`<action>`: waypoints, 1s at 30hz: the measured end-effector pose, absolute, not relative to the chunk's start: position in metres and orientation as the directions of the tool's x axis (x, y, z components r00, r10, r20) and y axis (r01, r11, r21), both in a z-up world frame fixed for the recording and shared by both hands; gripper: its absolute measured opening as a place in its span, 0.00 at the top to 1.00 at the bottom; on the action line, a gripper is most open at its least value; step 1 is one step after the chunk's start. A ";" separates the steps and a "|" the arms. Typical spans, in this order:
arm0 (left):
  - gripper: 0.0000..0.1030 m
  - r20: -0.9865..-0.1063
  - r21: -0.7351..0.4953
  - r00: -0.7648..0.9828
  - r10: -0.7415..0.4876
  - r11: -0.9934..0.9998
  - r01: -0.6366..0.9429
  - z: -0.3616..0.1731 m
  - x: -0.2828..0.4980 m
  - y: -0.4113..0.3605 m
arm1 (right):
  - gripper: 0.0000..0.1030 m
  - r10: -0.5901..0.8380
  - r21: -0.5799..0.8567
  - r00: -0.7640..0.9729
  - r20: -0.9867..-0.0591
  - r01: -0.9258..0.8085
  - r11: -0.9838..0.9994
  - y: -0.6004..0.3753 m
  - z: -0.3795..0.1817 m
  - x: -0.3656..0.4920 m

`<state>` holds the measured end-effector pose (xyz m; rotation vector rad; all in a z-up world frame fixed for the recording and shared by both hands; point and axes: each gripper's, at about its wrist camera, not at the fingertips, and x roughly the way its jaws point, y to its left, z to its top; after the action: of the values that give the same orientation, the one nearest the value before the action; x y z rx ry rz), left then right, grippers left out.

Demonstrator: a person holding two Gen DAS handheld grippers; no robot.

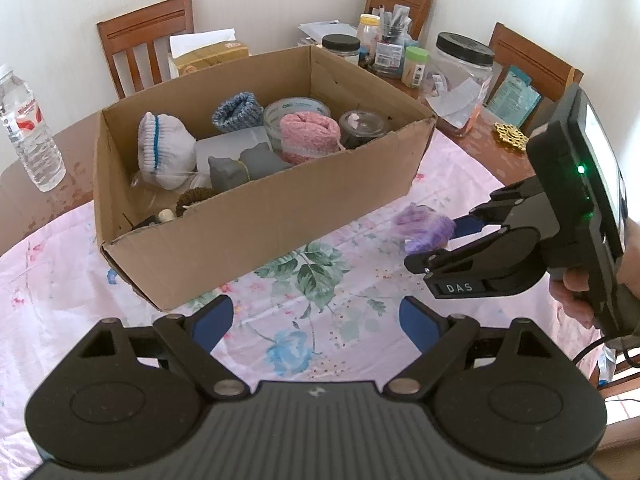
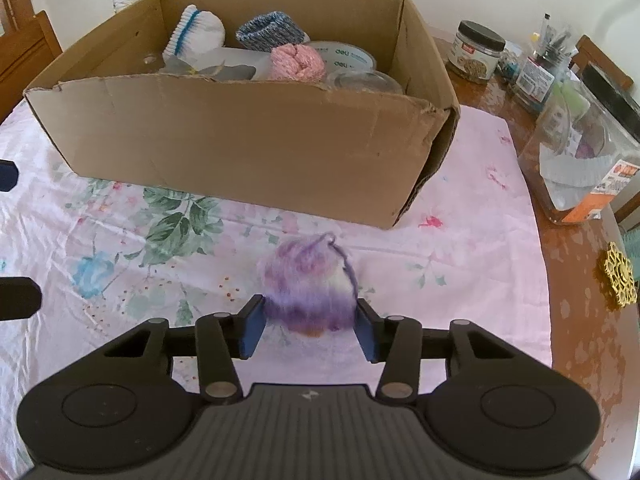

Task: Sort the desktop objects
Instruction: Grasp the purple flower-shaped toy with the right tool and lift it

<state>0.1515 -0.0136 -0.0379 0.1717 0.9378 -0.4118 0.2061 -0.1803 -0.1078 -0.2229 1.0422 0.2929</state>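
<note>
1. Left wrist view: a clear water bottle (image 1: 32,132) stands on bare wood near the table's far left edge, well apart from everything else.
2. The cardboard box (image 1: 256,216) sits on the floral tablecloth (image 1: 320,320) toward the table's far side, open on top. Inside lie a white sock roll (image 1: 160,148), a blue knitted roll (image 1: 236,110), a pink knitted roll (image 1: 308,136), a tape roll (image 1: 296,110) and grey items (image 1: 248,164).
3. The left gripper (image 1: 316,322) hangs over the cloth in front of the box, its jaws spread wide with nothing between them.
4. The purple yarn ball (image 2: 308,284) rests on the cloth just in front of the box's near right corner.
5. The right gripper (image 2: 308,328) has its blue pads (image 2: 253,326) pressed against both sides of the yarn ball, grasping it; a hand (image 1: 576,292) holds its handle.
6. Jars (image 1: 464,76) and other clutter crowd the table's far right edge, and a gold ornament (image 2: 618,276) lies on bare wood by the right edge.
</note>
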 end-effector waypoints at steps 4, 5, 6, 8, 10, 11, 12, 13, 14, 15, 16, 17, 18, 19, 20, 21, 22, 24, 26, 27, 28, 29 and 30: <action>0.13 -0.810 -0.034 0.521 -0.269 0.908 0.418 -0.038 0.152 -0.014 | 0.45 0.128 -0.056 0.477 -0.870 -0.353 0.934 -0.179 -0.107 0.207; 0.13 -0.810 -0.034 0.521 -0.270 0.908 0.417 -0.038 0.152 -0.014 | 0.43 0.123 -0.062 0.481 -0.868 -0.351 0.934 -0.179 -0.107 0.208; 0.13 -0.809 -0.037 0.521 -0.271 0.909 0.416 -0.038 0.152 -0.014 | 0.42 0.119 -0.068 0.487 -0.865 -0.348 0.935 -0.179 -0.108 0.209; 0.13 -0.810 -0.043 0.518 -0.275 0.909 0.415 -0.038 0.151 -0.013 | 0.40 0.124 -0.059 0.487 -0.864 -0.343 0.937 -0.178 -0.108 0.211; 0.13 -0.811 -0.041 0.518 -0.272 0.910 0.413 -0.038 0.151 -0.013 | 0.39 0.122 -0.061 0.496 -0.860 -0.337 0.940 -0.178 -0.108 0.213; 0.13 -0.812 -0.039 0.518 -0.270 0.910 0.413 -0.039 0.151 -0.013 | 0.37 0.115 -0.070 0.503 -0.856 -0.335 0.940 -0.177 -0.109 0.215; 0.13 -0.812 -0.040 0.518 -0.269 0.910 0.412 -0.039 0.151 -0.012 | 0.37 0.112 -0.074 0.509 -0.854 -0.331 0.941 -0.176 -0.109 0.216; 0.13 -0.812 -0.042 0.517 -0.270 0.911 0.411 -0.039 0.151 -0.012 | 0.37 0.112 -0.074 0.513 -0.851 -0.328 0.942 -0.175 -0.110 0.217; 0.13 -0.813 -0.043 0.516 -0.270 0.911 0.409 -0.039 0.151 -0.011 | 0.37 0.114 -0.072 0.517 -0.849 -0.327 0.942 -0.174 -0.110 0.219; 0.13 -0.813 -0.044 0.516 -0.270 0.912 0.407 -0.039 0.151 -0.011 | 0.37 0.112 -0.075 0.521 -0.846 -0.325 0.943 -0.174 -0.110 0.220; 0.13 -0.813 -0.044 0.517 -0.268 0.913 0.405 -0.039 0.151 -0.010 | 0.40 0.111 -0.078 0.523 -0.845 -0.327 0.942 -0.173 -0.110 0.221; 0.13 -0.813 -0.043 0.518 -0.267 0.914 0.404 -0.039 0.151 -0.009 | 0.48 0.106 -0.085 0.524 -0.845 -0.329 0.941 -0.173 -0.110 0.222; 0.13 -0.812 -0.042 0.519 -0.266 0.914 0.402 -0.039 0.151 -0.009 | 0.49 0.102 -0.092 0.527 -0.844 -0.329 0.940 -0.173 -0.109 0.223; 0.13 -0.812 -0.042 0.520 -0.265 0.915 0.401 -0.039 0.151 -0.008 | 0.51 0.103 -0.093 0.525 -0.845 -0.334 0.938 -0.173 -0.108 0.223; 0.13 -0.812 -0.043 0.520 -0.265 0.916 0.400 -0.039 0.151 -0.007 | 0.52 0.111 -0.088 0.523 -0.845 -0.341 0.936 -0.173 -0.106 0.223; 0.13 -0.812 -0.043 0.520 -0.264 0.916 0.398 -0.039 0.151 -0.006 | 0.53 0.116 -0.086 0.520 -0.846 -0.349 0.933 -0.173 -0.105 0.223; 0.13 -0.812 -0.044 0.520 -0.264 0.917 0.397 -0.039 0.150 -0.006 | 0.53 0.116 -0.090 0.519 -0.847 -0.355 0.931 -0.173 -0.102 0.222; 0.13 -0.812 -0.044 0.520 -0.264 0.917 0.397 -0.039 0.150 -0.005 | 0.53 0.122 -0.090 0.518 -0.846 -0.365 0.927 -0.173 -0.096 0.220; 0.13 -0.812 -0.044 0.520 -0.265 0.916 0.398 -0.039 0.150 -0.005 | 0.54 0.138 -0.079 0.517 -0.845 -0.376 0.923 -0.175 -0.088 0.217; 0.13 -0.811 -0.044 0.521 -0.265 0.916 0.398 -0.039 0.150 -0.005 | 0.55 0.146 -0.074 0.518 -0.843 -0.380 0.922 -0.175 -0.083 0.216; 0.13 -0.811 -0.044 0.521 -0.266 0.916 0.399 -0.039 0.150 -0.006 | 0.55 0.155 -0.069 0.520 -0.840 -0.384 0.921 -0.176 -0.077 0.214; 0.13 -0.810 -0.045 0.522 -0.268 0.915 0.401 -0.039 0.150 -0.006 | 0.56 0.160 -0.066 0.523 -0.837 -0.388 0.919 -0.177 -0.072 0.214; 0.13 -0.809 -0.045 0.523 -0.269 0.915 0.402 -0.039 0.150 -0.006 | 0.56 0.166 -0.064 0.526 -0.834 -0.391 0.918 -0.177 -0.067 0.212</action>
<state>0.1503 -0.0060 -0.0387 0.1548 0.9387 -0.4037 0.2125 -0.1770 -0.0670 -0.2570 0.9629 0.3376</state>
